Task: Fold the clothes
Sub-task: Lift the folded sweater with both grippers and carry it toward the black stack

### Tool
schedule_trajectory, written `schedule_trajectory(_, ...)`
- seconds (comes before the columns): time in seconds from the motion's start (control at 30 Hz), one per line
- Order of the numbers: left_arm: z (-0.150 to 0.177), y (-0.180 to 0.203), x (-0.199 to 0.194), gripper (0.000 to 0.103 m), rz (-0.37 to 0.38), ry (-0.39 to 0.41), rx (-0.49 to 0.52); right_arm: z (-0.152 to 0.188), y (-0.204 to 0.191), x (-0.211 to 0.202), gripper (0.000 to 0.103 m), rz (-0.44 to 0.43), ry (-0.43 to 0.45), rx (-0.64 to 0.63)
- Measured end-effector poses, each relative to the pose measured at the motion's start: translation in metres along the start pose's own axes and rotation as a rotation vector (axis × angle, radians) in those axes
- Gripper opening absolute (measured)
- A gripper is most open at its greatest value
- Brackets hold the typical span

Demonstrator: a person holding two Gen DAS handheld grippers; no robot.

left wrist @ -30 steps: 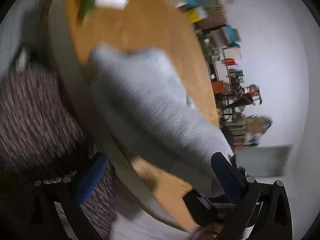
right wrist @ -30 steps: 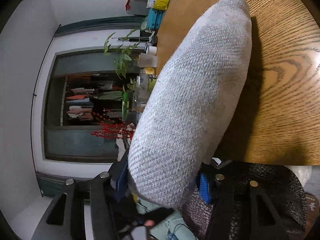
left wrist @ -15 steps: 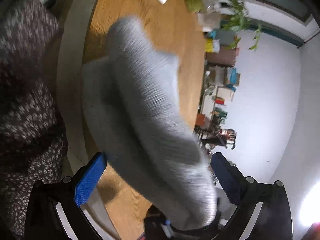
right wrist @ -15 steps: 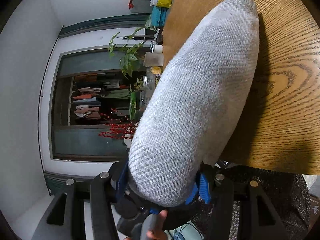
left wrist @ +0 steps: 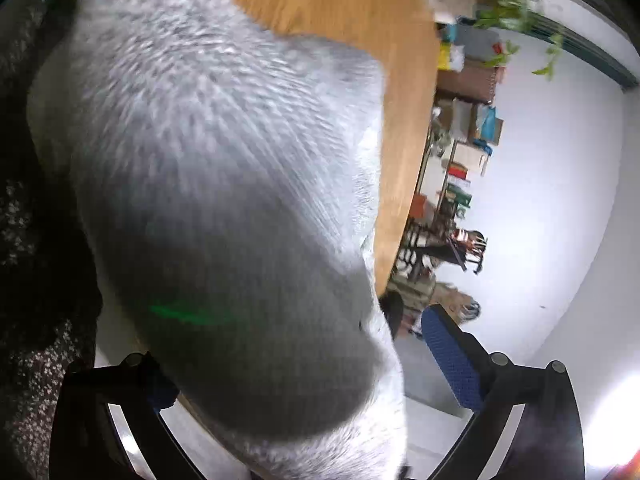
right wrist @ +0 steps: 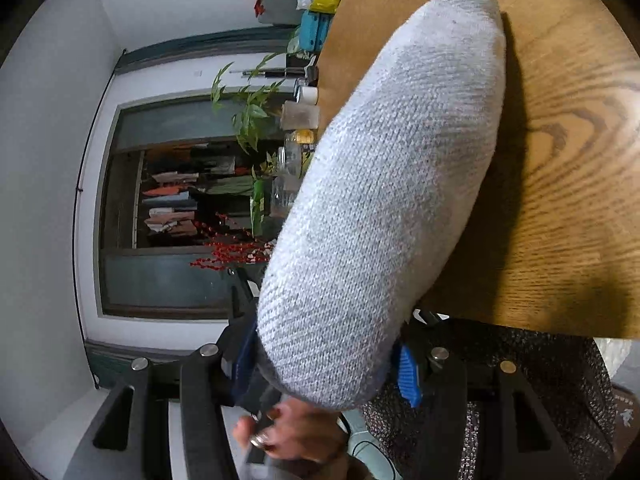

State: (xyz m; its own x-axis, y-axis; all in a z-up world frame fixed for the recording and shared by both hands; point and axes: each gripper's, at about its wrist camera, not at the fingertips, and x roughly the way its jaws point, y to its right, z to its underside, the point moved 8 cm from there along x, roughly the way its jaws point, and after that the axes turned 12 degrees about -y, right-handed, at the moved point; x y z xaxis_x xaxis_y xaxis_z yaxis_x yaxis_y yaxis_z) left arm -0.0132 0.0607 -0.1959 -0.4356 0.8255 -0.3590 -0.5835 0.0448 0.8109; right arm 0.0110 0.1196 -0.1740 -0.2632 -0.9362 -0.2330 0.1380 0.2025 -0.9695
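A grey knitted garment [right wrist: 384, 200] lies as a long roll, its far end resting on the wooden table [right wrist: 568, 168]. My right gripper [right wrist: 324, 364] is shut on its near end, with a blue pad [right wrist: 408, 372] pressing on each side. In the left wrist view the same garment [left wrist: 224, 184] fills the picture, blurred. My left gripper [left wrist: 308, 376] is open around it: the right blue pad [left wrist: 452, 360] stands clear of the knit, and the cloth mostly hides the left finger. A hand [right wrist: 296, 436] shows under the garment.
Jars, a plant [right wrist: 248, 120] and boxes stand along the table's far edge. Dark speckled fabric [right wrist: 520, 384] lies just off the table's near edge, seen also as dark fabric [left wrist: 28, 280] at the left. Cluttered shelves [left wrist: 464, 152] stand beyond the table.
My left gripper has rolled and come in close, so the garment now sits between its jaws. The right gripper keeps its hold almost unmoved. A hand has come into the right wrist view.
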Motion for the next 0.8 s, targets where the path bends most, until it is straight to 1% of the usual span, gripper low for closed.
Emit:
schedule_trajectory(0.03,-0.002,-0.003,0.001,0.101,0.02,-0.028,-0.031,0.002,0.002,-0.001,0.061,0.007,0.009,-0.002)
schedule_trajectory(0.1,-0.004,-0.007,0.004,0.099,0.036,-0.065,-0.048,0.005,0.007,-0.003,0.062,0.022,0.022,0.001)
schedule_trajectory(0.13,-0.005,-0.007,0.005,0.099,0.04,-0.07,-0.049,0.005,0.009,-0.004,0.062,0.031,0.025,0.002)
schedule_trajectory(0.17,-0.004,-0.008,0.004,0.095,0.043,-0.054,-0.055,0.005,0.01,-0.004,0.062,0.038,0.029,0.005)
schedule_trajectory(0.2,-0.004,-0.009,0.003,0.086,0.047,-0.039,-0.06,0.005,0.011,-0.004,0.063,0.043,0.033,0.01)
schedule_trajectory(0.23,-0.004,-0.01,0.001,0.08,0.029,-0.026,-0.059,0.004,0.012,-0.004,0.065,0.046,0.036,0.014)
schedule_trajectory(0.27,-0.004,-0.01,0.001,0.066,0.001,-0.021,-0.052,0.004,0.013,-0.004,0.066,0.049,0.039,0.018)
schedule_trajectory(0.3,-0.004,-0.008,0.0,0.057,-0.02,-0.023,-0.03,0.005,0.016,-0.005,0.068,0.052,0.042,0.027)
schedule_trajectory(0.33,-0.004,-0.005,0.0,0.055,-0.041,-0.026,-0.008,0.004,0.019,-0.006,0.072,0.05,0.04,0.038)
schedule_trajectory(0.37,-0.003,-0.003,0.0,0.053,-0.046,-0.028,0.005,0.003,0.021,-0.007,0.075,0.037,0.031,0.051)
schedule_trajectory(0.43,-0.002,0.002,-0.001,0.052,-0.054,-0.031,0.029,-0.002,0.027,-0.013,0.079,-0.01,0.012,0.09)
schedule_trajectory(0.47,-0.002,0.004,-0.001,0.051,-0.064,-0.026,0.044,-0.004,0.03,-0.017,0.081,-0.025,0.014,0.1)
schedule_trajectory(0.5,-0.001,0.007,-0.001,0.051,-0.074,-0.021,0.059,-0.008,0.033,-0.022,0.085,-0.026,0.027,0.107)
schedule_trajectory(0.6,-0.001,0.012,0.001,0.051,-0.069,-0.027,0.071,-0.025,0.045,-0.046,0.091,0.074,0.144,0.088)
schedule_trajectory(0.63,-0.001,0.014,0.002,0.05,-0.063,-0.031,0.071,-0.032,0.05,-0.052,0.094,0.11,0.176,0.082)
schedule_trajectory(0.67,-0.001,0.016,0.002,0.05,-0.06,-0.032,0.076,-0.039,0.056,-0.054,0.094,0.131,0.186,0.081)
schedule_trajectory(0.73,-0.001,0.02,0.003,0.05,-0.056,-0.038,0.086,-0.049,0.066,-0.045,0.094,0.12,0.133,0.102)
schedule_trajectory(0.77,-0.001,0.022,0.003,0.05,-0.054,-0.04,0.09,-0.052,0.07,-0.039,0.094,0.095,0.107,0.119)
schedule_trajectory(0.8,-0.002,0.024,0.004,0.05,-0.052,-0.043,0.093,-0.055,0.074,-0.032,0.09,0.072,0.09,0.135)
